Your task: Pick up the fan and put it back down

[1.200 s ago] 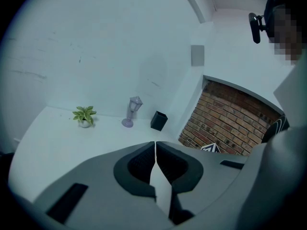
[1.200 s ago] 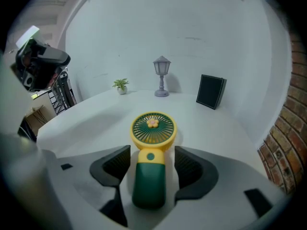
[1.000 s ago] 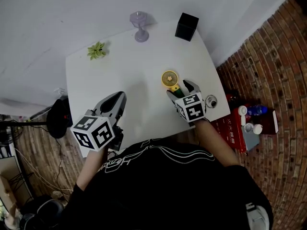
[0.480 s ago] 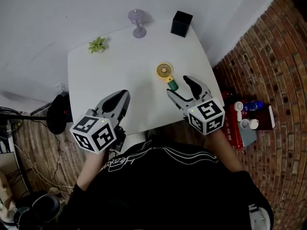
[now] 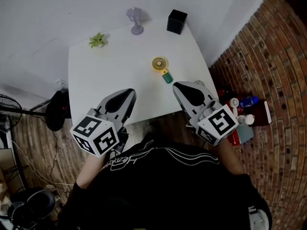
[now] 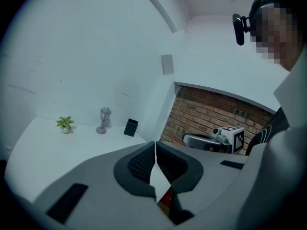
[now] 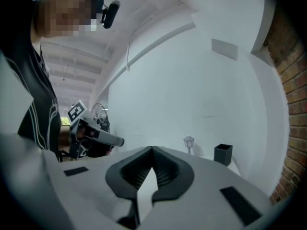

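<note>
A white desk stands against a plain white wall. To the right, the white gives way to a red brick wall under a pale curved edge. A small grey panel sits high on the white wall. Left of the desk, the floor is wooden planks with cables trailing over it, and a pedestal fan stands nearby. The light is soft and even.

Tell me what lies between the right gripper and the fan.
Nothing: in the head view only bare white table shows between the fan and the right gripper, whose jaws have just closed with nothing between them.
</note>
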A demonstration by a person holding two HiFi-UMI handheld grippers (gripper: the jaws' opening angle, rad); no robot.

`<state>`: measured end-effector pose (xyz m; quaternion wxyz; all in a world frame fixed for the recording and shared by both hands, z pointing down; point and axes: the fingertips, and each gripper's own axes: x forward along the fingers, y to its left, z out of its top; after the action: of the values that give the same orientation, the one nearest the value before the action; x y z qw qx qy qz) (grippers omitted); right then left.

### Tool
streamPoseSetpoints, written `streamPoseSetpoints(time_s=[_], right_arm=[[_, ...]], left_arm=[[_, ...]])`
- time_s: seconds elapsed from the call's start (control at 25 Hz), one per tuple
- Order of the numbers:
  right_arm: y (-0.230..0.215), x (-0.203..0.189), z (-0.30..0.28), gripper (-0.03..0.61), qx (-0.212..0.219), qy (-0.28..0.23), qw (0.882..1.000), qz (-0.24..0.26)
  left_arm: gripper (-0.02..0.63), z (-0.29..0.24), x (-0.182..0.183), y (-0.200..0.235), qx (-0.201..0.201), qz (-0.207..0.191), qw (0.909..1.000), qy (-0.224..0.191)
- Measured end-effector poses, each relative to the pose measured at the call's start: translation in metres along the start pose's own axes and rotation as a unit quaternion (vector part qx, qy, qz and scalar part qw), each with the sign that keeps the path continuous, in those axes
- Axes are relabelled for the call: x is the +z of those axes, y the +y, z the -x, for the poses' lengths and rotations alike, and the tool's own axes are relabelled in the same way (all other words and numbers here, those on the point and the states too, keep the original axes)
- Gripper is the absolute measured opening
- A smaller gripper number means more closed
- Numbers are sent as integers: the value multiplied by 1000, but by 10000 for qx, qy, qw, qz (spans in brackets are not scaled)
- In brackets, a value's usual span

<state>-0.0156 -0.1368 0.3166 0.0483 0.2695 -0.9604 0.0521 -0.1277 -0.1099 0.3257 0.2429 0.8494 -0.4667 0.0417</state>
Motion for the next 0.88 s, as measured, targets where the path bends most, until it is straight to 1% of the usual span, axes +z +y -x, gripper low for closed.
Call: streamPoseSetpoints(time_s=[0.12, 0.36, 0.52, 0.88], right_arm=[[18, 14, 11, 0, 349, -217, 9990, -148], [31, 17, 23, 0, 609, -161, 9972, -397], [29, 14, 28, 0, 528, -106, 9973, -494], [19, 9, 27, 0, 391, -35, 9974, -608]], left_arm=[[35, 4, 4, -18, -188, -99, 9997, -119], [35, 6, 6, -43, -453, -244, 9985, -176], [35, 5, 6, -49, -525, -305, 9980, -162], [35, -5, 5, -46, -607, -313, 9976, -67]])
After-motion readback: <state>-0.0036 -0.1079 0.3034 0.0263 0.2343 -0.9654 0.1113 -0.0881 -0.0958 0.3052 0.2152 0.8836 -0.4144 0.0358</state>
